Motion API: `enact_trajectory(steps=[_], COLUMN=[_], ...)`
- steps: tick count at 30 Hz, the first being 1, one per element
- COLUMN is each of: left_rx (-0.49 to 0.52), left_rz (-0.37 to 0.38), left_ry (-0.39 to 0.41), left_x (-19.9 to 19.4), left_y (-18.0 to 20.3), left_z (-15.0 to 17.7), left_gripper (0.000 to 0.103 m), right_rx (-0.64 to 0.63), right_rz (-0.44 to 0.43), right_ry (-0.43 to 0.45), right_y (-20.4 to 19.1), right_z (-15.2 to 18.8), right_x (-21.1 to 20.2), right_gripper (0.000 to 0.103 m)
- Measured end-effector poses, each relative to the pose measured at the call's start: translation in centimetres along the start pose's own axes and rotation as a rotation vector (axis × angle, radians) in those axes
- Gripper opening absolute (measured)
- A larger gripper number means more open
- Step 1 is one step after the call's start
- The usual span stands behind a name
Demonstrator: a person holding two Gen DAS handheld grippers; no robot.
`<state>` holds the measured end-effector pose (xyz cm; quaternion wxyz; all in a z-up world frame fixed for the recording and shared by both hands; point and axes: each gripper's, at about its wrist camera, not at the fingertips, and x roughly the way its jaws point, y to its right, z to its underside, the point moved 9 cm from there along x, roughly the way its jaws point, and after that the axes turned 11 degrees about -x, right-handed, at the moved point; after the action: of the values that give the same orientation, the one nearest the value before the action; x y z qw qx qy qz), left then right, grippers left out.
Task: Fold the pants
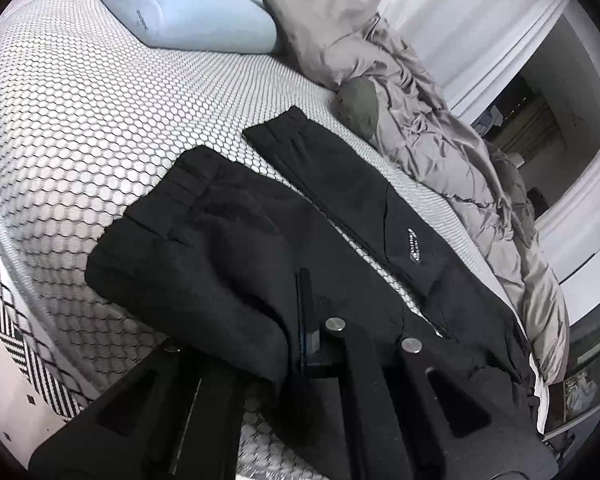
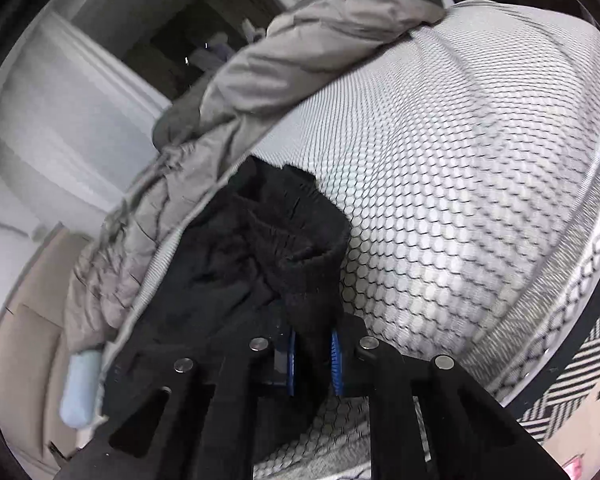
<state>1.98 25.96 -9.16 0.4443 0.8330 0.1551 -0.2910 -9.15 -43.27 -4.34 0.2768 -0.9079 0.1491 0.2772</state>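
Observation:
The black pants lie on the white honeycomb-mesh mattress, two cuffed legs spread toward the far side, a small silver logo on the right leg. My left gripper is shut on the near edge of the pants fabric, which drapes over its left finger. In the right wrist view the pants are bunched, and my right gripper with blue pads is shut on a thick ribbed fold of the black fabric hanging between its fingers.
A light blue pillow and a grey pillow lie at the head of the bed. A crumpled grey duvet runs along the far side, also in the right wrist view. A black-and-white patterned rug lies beside the bed.

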Motion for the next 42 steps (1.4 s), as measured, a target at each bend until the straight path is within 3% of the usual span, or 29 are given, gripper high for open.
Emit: enact_trajectory(steps=[5, 8, 14, 18, 20, 21, 23, 24, 27, 29, 32, 35, 37, 39, 42], left_rx=[-0.041, -0.053, 0.019, 0.027, -0.012, -0.026, -0.027, -0.038, -0.085, -0.042, -0.013, 0.035, 0.051, 0.014, -0.200], left_rz=[0.059, 0.091, 0.074, 0.008, -0.036, -0.060, -0.118, -0.149, -0.195, -0.155, -0.139, -0.116, -0.140, -0.173, -0.087], left_ry=[-0.010, 0.001, 0.009, -0.039, -0.094, -0.136, -0.209, -0.243, -0.301, -0.332, -0.341, -0.305, -0.286, -0.267, -0.394], left_x=[-2.1, -3.5, -3.0, 1.8, 6.1, 9.0, 14.4, 16.4, 19.3, 19.4, 18.2, 16.0, 15.2, 15.3, 16.2], left_y=[-0.9, 0.0, 5.6, 9.8, 11.3, 12.1, 12.8, 12.5, 11.4, 11.8, 11.7, 11.6, 11.2, 10.2, 8.7], left_z=[-0.4, -1.6, -6.1, -10.5, -12.7, -14.0, -15.8, -16.2, -17.1, -17.7, -18.2, -18.5, -18.7, -19.7, -20.4], left_gripper=[0.001, 0.001, 0.001, 0.001, 0.002, 0.005, 0.010, 0.020, 0.031, 0.033, 0.033, 0.034, 0.041, 0.060, 0.060], right_rx=[0.060, 0.086, -0.031, -0.095, -0.082, -0.076, -0.101, -0.122, -0.085, -0.097, -0.185, -0.211, -0.222, -0.239, -0.220], right_rz=[-0.104, -0.176, -0.112, -0.016, 0.037, 0.074, 0.161, 0.192, 0.277, 0.205, 0.190, 0.114, 0.077, 0.056, 0.018], right_ry=[0.063, 0.113, 0.187, 0.168, 0.105, 0.093, 0.076, 0.060, -0.044, -0.009, 0.021, 0.048, 0.044, 0.024, 0.040], right_y=[-0.1, -1.6, -6.8, -10.2, -10.8, -10.9, -11.1, -10.9, -8.9, -9.7, -11.3, -13.3, -14.2, -15.1, -16.0], right_z=[0.7, -0.9, -8.4, -14.9, -17.9, -19.3, -21.8, -22.7, -22.4, -21.9, -20.5, -18.1, -16.6, -14.9, -12.5], right_x=[-3.0, -5.9, -6.7, -1.7, 3.1, 5.4, 10.5, 13.5, 18.2, 18.1, 16.2, 13.8, 12.7, 11.4, 8.8], right_gripper=[0.011, 0.011, 0.011, 0.011, 0.012, 0.017, 0.048, 0.060, 0.060, 0.063, 0.071, 0.080, 0.085, 0.085, 0.087])
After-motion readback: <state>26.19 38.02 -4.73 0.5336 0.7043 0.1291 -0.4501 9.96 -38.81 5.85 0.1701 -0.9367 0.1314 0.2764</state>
